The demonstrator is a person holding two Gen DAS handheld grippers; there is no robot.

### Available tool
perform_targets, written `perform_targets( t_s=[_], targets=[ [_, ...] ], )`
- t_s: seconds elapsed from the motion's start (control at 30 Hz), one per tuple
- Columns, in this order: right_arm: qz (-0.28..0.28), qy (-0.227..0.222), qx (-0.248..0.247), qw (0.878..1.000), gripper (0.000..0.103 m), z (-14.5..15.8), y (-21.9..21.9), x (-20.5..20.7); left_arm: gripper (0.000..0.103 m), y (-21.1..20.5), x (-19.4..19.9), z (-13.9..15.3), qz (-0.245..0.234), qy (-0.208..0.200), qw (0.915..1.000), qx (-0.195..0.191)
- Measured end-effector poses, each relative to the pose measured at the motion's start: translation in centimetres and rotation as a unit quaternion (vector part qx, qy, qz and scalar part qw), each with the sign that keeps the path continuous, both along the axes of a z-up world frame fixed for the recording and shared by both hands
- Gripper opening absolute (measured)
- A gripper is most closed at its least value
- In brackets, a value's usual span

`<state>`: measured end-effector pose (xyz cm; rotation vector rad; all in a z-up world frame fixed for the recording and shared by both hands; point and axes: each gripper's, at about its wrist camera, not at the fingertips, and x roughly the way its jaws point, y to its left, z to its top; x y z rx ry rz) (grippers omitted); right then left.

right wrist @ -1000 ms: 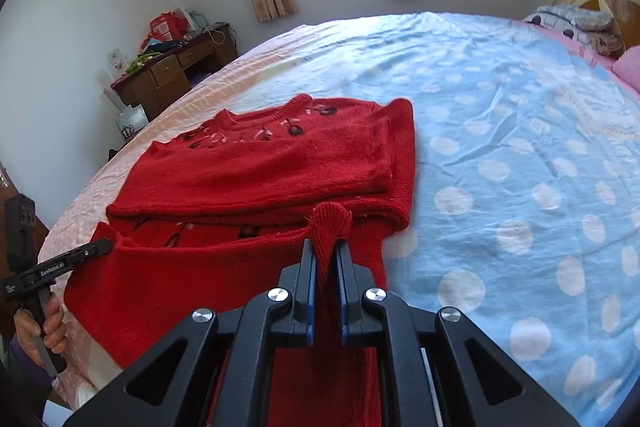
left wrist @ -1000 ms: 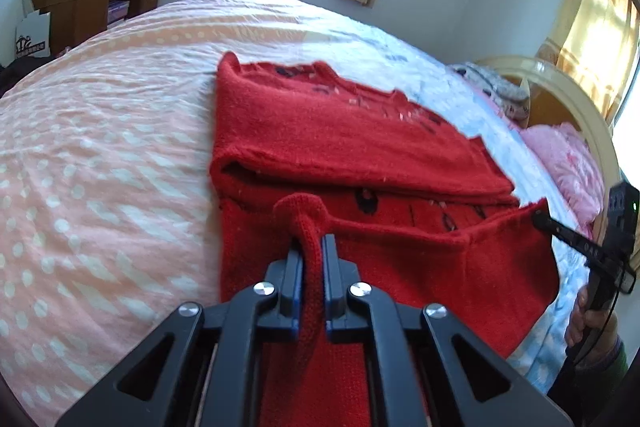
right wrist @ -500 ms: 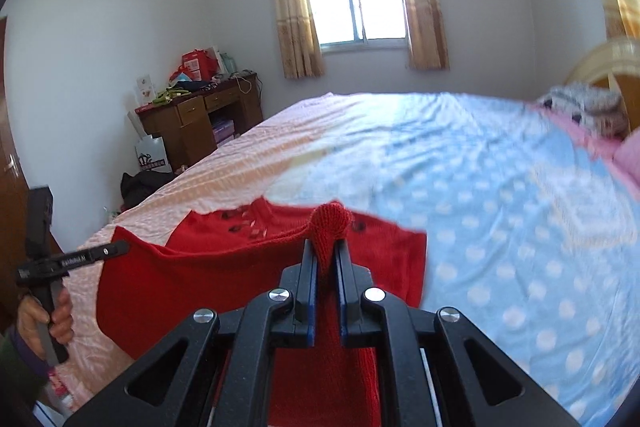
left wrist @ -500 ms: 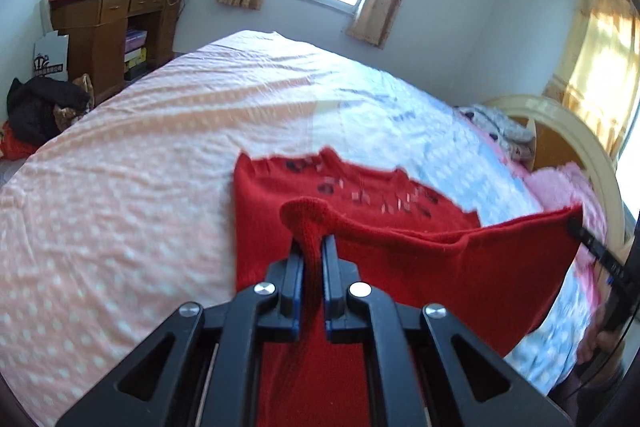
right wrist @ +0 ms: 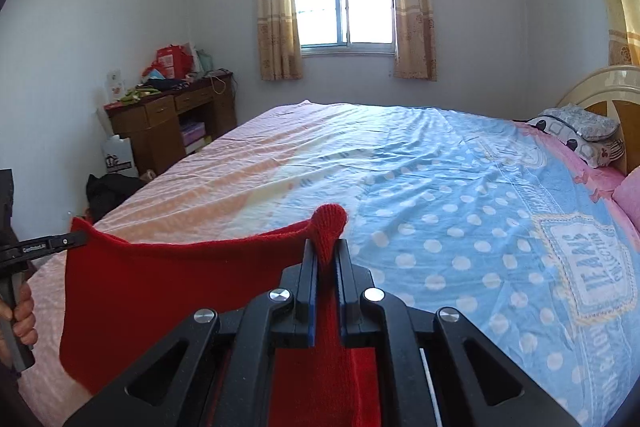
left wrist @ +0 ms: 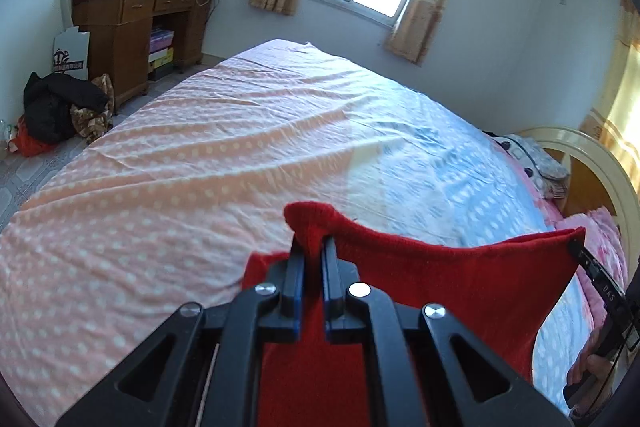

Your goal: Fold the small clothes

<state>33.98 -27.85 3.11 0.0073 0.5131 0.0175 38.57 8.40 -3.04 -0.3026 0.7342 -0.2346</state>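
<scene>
A red knit sweater (left wrist: 460, 291) hangs stretched between my two grippers above the bed; it also shows in the right wrist view (right wrist: 168, 291). My left gripper (left wrist: 313, 247) is shut on one corner of its edge. My right gripper (right wrist: 327, 251) is shut on the other corner. The right gripper's tip shows at the far right of the left wrist view (left wrist: 576, 251), and the left gripper's tip at the far left of the right wrist view (right wrist: 76, 238). The cloth hides the part of the sweater below.
The bed (right wrist: 460, 187) has a pink and blue polka-dot sheet. A pillow (right wrist: 580, 131) and headboard (right wrist: 600, 83) are at the right. A wooden desk (left wrist: 128, 27) with clutter stands by the far wall, with dark clothes (left wrist: 56, 107) on the floor beside it.
Both grippers have lifted the sweater's edge up off the bed and tilted upward. The folded body of the sweater, visible on the bed before, is now out of sight below the raised cloth.
</scene>
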Motion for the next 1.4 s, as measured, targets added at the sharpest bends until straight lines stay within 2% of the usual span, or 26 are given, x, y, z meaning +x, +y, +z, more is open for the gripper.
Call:
perform_targets(
  t_s=[0.2,0.3,0.37,0.47,0.53,0.63,0.67,0.77,0.87,1.0,1.07,1.13,1.2,1.27,1.4],
  targets=[
    [-0.032,0.047,0.004,0.998,0.006,-6.4,-1.7,6.3,0.006,-1.7,4.7,-4.4,0.015,0.036,0.9992,0.014],
    [-0.046,0.067,0.003,0.997,0.006,-9.3,-2.3,8.0,0.006,-2.6,6.1,-6.8,0.022,0.052,0.9979,0.030],
    [-0.048,0.087,0.025,0.995,0.006,-10.5,-3.1,8.7,0.006,-3.0,6.5,-8.4,0.022,0.072,0.9963,0.041],
    [-0.057,0.103,0.036,0.992,0.007,-10.9,-3.6,9.2,0.012,-2.7,6.9,-8.8,0.026,0.093,0.9949,0.031],
    [-0.068,0.139,0.030,0.987,0.007,-12.0,-3.6,10.0,0.016,-2.6,7.1,-9.0,0.028,0.102,0.9939,0.032],
    [-0.100,0.190,0.019,0.977,0.008,-13.4,-3.9,11.3,0.016,-3.2,7.0,-9.0,0.029,0.102,0.9931,0.051],
    [-0.107,0.198,0.015,0.974,0.011,-13.7,-4.0,11.5,0.016,-3.6,6.8,-8.9,0.030,0.100,0.9924,0.065],
    [-0.124,0.198,-0.005,0.972,0.023,-13.9,-3.9,11.3,0.016,-4.5,7.0,-9.0,0.033,0.096,0.9903,0.096],
    [-0.126,0.198,-0.019,0.972,0.024,-13.9,-3.6,11.3,0.017,-4.8,7.2,-9.0,0.036,0.092,0.9883,0.117],
    [-0.129,0.185,-0.016,0.974,0.024,-13.4,-3.7,11.0,0.017,-4.6,7.4,-9.1,0.038,0.092,0.9883,0.115],
    [-0.141,0.131,0.007,0.981,0.024,-11.4,-4.6,9.3,0.018,-4.8,7.4,-9.0,0.038,0.093,0.9876,0.121],
    [-0.165,0.065,0.001,0.984,0.024,-8.9,-4.9,6.9,0.018,-5.0,7.4,-9.0,0.039,0.091,0.9866,0.130],
    [-0.168,0.035,-0.006,0.985,0.024,-7.0,-4.4,4.5,0.018,-5.1,7.4,-9.1,0.039,0.091,0.9859,0.135],
    [-0.130,0.052,-0.004,0.990,0.024,-6.5,-3.1,2.9,0.018,-5.1,7.4,-9.1,0.039,0.091,0.9861,0.134],
    [-0.062,0.114,-0.036,0.991,0.024,-9.1,0.5,0.9,0.019,-5.4,7.4,-9.0,0.041,0.091,0.9850,0.141]
  ],
)
